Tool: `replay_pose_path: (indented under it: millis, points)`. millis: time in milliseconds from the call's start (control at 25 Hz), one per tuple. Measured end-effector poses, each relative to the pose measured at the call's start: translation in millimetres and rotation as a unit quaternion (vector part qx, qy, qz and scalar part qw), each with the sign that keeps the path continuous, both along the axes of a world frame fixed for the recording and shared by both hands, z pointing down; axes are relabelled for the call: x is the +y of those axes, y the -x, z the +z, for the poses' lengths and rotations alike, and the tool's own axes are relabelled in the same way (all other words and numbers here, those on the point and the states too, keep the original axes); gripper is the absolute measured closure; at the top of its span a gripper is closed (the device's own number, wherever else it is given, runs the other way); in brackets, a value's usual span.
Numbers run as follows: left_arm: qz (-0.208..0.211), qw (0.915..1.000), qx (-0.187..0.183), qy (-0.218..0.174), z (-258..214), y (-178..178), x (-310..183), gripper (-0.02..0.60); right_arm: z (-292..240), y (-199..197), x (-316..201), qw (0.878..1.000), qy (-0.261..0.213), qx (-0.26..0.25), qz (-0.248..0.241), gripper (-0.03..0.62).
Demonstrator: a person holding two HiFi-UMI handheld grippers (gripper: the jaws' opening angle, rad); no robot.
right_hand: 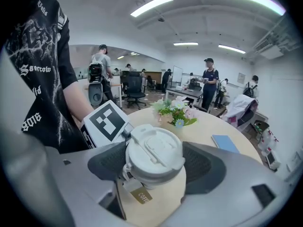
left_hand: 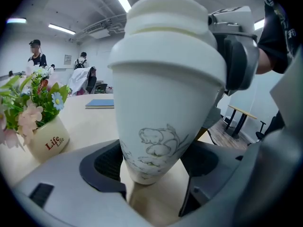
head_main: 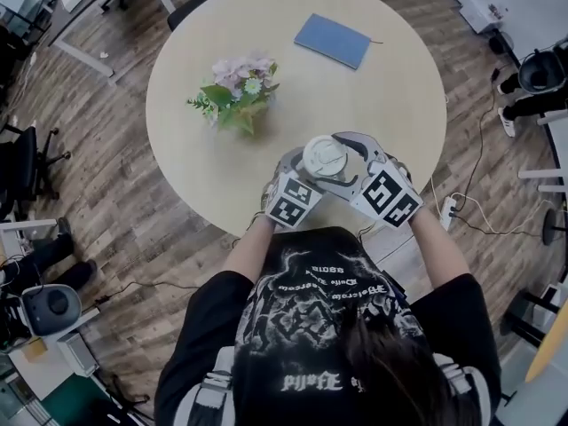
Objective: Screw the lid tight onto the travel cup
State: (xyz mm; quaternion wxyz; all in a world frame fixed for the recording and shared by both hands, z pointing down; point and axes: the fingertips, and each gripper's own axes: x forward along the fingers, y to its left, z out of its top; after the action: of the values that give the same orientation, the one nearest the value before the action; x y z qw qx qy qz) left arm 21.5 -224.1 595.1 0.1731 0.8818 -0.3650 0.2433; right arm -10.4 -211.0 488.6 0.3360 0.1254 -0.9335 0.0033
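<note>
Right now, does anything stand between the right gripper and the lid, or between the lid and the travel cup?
Nothing visible does: the lid already sits on the travel cup, with the right gripper's pads against its sides.

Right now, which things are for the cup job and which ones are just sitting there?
For the job: the travel cup, gripped low down by the left gripper; the lid on top of it, gripped by the right gripper.

Just sitting there: the flower pot and the blue notebook, both farther back on the round table.
</note>
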Motion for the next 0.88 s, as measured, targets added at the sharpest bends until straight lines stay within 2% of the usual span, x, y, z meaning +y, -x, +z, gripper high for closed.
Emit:
replay_pose_path:
  millis: [320,400,480,560,680,760,880]
  points:
    - [-0.005,0.9999,-0.011,-0.006,2,-2,-2,0.195,-2,-1,-5,0.993,-0.004,-0.05,0.104,0.217]
    - [0.001,0.9999,-0.008,-0.009,1,-2,-2,0.194,-3,-1,-4,0.992,-0.004,-0.058,0.116,0.217]
    - [0.013,0.9998,-0.001,-0.013,1,-2,-2,0.195,-3,0,-5,0.992,0.0,-0.059,0.108,0.216]
    - [0.018,0.9997,0.008,-0.01,1,-1,-4,0.194,-2,0,-7,0.996,0.007,-0.05,0.078,0.212]
    - [0.038,0.9992,0.01,-0.003,2,0,-3,0.194,3,-2,-4,1.0,0.006,0.006,-0.008,0.19]
    - [0.063,0.998,0.003,-0.006,4,-1,-1,0.194,7,-6,-3,0.996,-0.006,0.051,-0.07,0.152]
    - [0.095,0.9954,-0.003,-0.012,4,-1,1,0.193,8,-6,-4,0.984,-0.03,0.09,-0.148,0.141]
